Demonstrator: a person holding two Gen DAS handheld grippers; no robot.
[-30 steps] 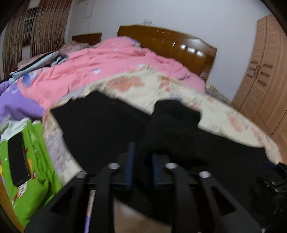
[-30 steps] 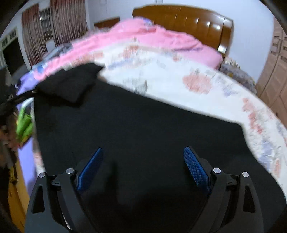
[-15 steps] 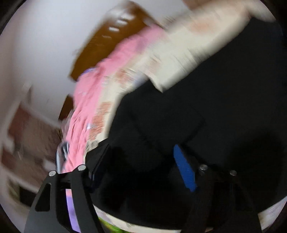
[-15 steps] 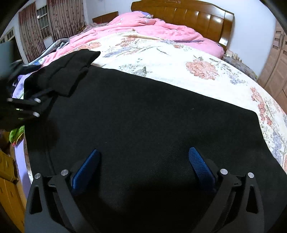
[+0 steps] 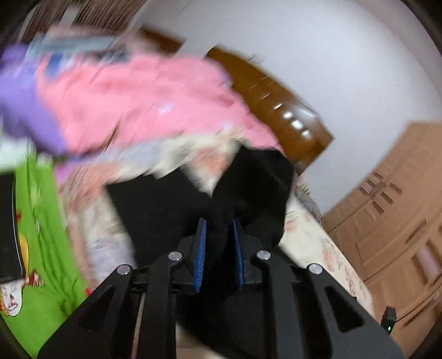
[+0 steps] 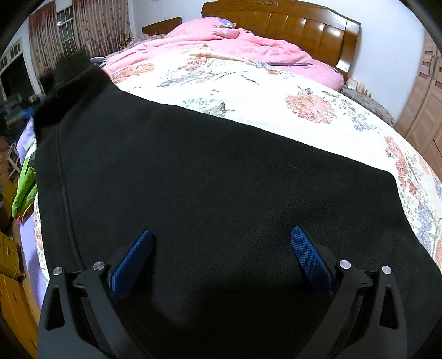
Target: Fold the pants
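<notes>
Closest to you, your left gripper has its blue pads pinched narrow on a bunched end of the black pants, and the cloth rises out of the jaws in a dark hump; that tight hold looks meant to carry this end over the rest of the garment for a fold. Your right gripper has its jaws spread wide with nothing between them, poised just over the flat black cloth, whether touching it you cannot tell, likely ready to pin or smooth the pants while the other end travels. Past the fingers, the pants lie spread across the near part of the floral bedspread, with the pink quilt heaped farther back against the wooden headboard. The right view is sharp and shows the whole spread of cloth, its long seam, and the lifted corner at the far left edge. The left view is smeared by motion, but it alone shows the grip itself, plus a green cartoon-printed cloth at the bedside and the wardrobe.
</notes>
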